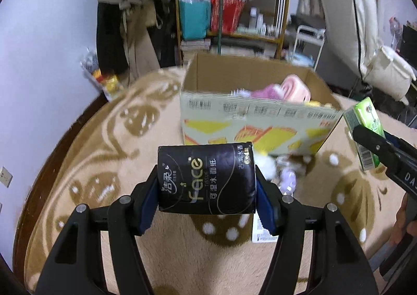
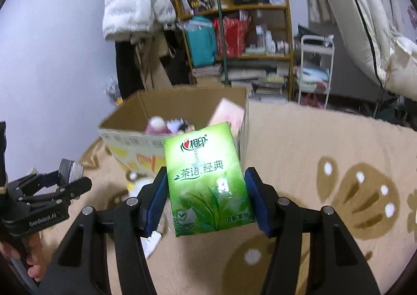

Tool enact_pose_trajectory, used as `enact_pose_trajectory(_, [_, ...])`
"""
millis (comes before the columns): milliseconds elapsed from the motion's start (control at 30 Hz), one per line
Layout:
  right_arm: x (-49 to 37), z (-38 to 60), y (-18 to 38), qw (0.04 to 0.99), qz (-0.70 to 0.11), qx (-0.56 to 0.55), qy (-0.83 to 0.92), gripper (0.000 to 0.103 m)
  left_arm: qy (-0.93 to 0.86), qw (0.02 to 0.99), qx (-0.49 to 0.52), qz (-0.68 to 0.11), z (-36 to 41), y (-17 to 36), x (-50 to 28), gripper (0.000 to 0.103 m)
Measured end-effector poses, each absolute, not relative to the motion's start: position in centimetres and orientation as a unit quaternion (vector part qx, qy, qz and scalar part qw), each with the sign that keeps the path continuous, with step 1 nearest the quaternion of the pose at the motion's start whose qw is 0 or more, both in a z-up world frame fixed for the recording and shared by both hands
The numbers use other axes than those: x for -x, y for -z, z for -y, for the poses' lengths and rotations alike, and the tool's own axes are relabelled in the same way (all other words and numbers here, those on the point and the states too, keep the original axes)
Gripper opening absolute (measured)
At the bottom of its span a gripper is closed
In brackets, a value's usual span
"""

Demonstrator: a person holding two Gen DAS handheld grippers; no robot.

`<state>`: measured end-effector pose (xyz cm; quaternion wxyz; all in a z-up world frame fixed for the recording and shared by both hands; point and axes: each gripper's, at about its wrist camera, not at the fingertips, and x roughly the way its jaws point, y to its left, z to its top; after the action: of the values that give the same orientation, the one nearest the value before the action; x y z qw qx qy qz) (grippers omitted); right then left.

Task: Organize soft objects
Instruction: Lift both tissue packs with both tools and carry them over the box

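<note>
The left gripper point(image 1: 207, 182) clamps a black tissue pack point(image 1: 207, 177) between its blue pads, held above the patterned carpet point(image 1: 104, 154). The right gripper point(image 2: 206, 190) grips a green tissue pack point(image 2: 208, 180) the same way. Both packs hang in the air just short of the open cardboard box point(image 1: 255, 122), which stands on the carpet and already holds pink soft items point(image 1: 284, 90).

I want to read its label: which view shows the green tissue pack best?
The right wrist view: the green tissue pack faces the camera, label readable. The left wrist view shows only its narrow side at the edge.
</note>
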<state>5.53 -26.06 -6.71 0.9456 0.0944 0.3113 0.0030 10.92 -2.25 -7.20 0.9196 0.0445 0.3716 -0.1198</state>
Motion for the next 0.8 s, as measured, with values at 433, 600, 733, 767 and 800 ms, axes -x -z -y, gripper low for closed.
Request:
enact_pose_trajectory(433, [-6.6, 25.4, 3.5, 0.963, -0.257, -0.080, -0.020, 0.062, 0.122, 0.945, -0.060, -0.297, 3.1, 4.4, -11.3, 0.063])
enact_pose_trajectory(600, [-7.7, 25.4, 2.6, 0.968, -0.239, -0.073, -0.023, 0.062, 0.129, 0.953, -0.065, -0.265, 3.7, 3.4, -12.0, 0.064])
enact_pose_trajectory(733, [-8.5, 25.1, 2.1, 0.971, -0.228, -0.061, -0.022, 0.062, 0.133, 0.958, -0.063, -0.247, 4.2, 2.9, -12.8, 0.064])
enact_pose_trajectory(767, [-8.8, 25.1, 2.0, 0.972, -0.226, -0.059, -0.023, 0.062, 0.134, 0.958, -0.064, -0.244, 4.3, 2.8, -13.1, 0.064])
enact_pose_trajectory(800, [-9.0, 25.1, 1.9, 0.972, -0.225, -0.059, -0.024, 0.062, 0.133, 0.959, -0.065, -0.240, 4.5, 2.7, -13.5, 0.064])
